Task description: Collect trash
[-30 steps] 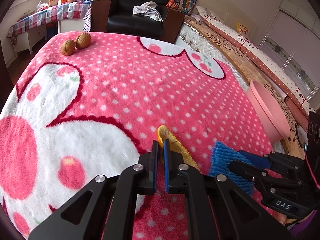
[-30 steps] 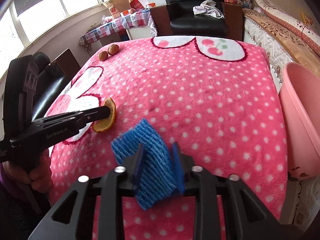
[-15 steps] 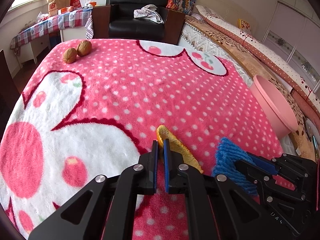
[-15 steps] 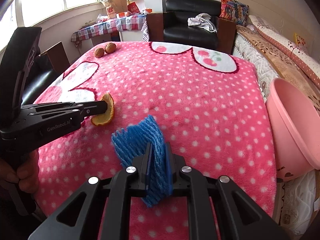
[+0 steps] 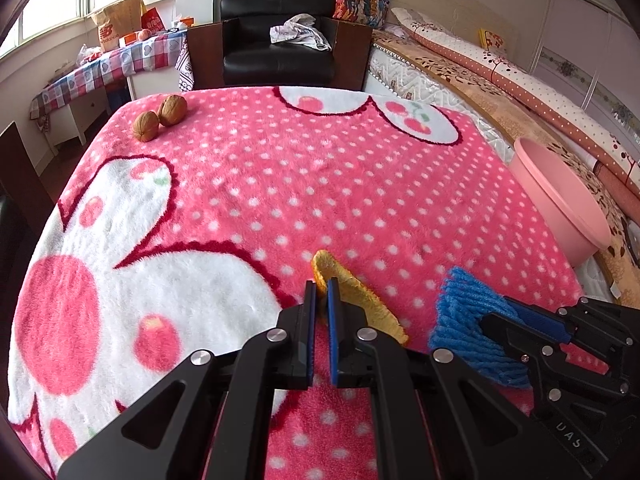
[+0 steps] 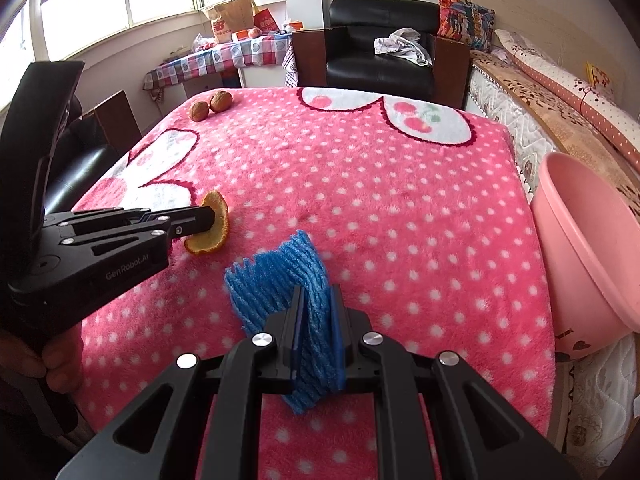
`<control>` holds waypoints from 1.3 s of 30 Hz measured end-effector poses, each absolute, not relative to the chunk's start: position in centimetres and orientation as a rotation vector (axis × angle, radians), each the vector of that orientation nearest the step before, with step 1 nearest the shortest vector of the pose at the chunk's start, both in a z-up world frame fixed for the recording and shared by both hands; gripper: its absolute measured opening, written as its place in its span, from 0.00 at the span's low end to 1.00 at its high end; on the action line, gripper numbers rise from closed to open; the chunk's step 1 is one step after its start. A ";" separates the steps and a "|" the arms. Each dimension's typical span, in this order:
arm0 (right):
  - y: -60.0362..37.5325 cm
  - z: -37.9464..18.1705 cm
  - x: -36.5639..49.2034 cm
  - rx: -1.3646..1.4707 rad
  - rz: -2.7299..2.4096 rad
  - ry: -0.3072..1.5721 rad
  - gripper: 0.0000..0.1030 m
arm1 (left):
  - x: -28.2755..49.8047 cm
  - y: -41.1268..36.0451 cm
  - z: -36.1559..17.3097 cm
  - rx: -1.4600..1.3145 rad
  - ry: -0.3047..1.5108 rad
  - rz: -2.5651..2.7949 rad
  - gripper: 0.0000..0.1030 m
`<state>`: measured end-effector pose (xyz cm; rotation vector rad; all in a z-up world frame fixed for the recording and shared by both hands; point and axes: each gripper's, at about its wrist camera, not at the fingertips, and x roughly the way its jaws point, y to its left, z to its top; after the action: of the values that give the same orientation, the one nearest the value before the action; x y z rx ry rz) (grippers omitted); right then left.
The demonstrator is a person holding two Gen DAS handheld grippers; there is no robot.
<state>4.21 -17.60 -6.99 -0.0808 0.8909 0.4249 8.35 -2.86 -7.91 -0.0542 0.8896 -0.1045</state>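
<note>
Above the pink dotted blanket (image 5: 360, 168), the light, stiff, curled orange peel (image 5: 352, 292) is pinched at its edge by the left gripper (image 5: 320, 292), while the soft, squashy blue foam net (image 6: 280, 280) is clamped mid-body by the right gripper's (image 6: 314, 300) just-closed jaws, near the pink basin (image 6: 592, 248).

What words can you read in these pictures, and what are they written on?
"GenRobot.AI": on the side of the left gripper.
"UAS", or maybe "DAS", first letter unclear: on the body of the right gripper.
"new balance": on the brown paper bag by the window, small but just readable.
The red packet beside the bag has print too small to read.
The yellow card on the bed is too blurred to read.
</note>
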 end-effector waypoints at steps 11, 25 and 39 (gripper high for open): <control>-19.9 -6.0 3.8 0.053 0.404 0.830 0.08 | 7.4 -3.1 -7.1 -0.014 0.839 -0.050 0.04; -23.4 -2.3 1.2 0.150 0.356 0.723 0.08 | 6.1 -5.2 -2.6 -0.022 0.735 -0.072 0.04; -26.5 1.5 0.1 0.205 0.286 0.629 0.08 | 5.6 -9.5 2.3 0.032 0.598 -0.155 0.04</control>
<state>0.09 -26.48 1.49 0.2052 0.6285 0.2859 5.65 -9.51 2.29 0.0322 0.5982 -0.1555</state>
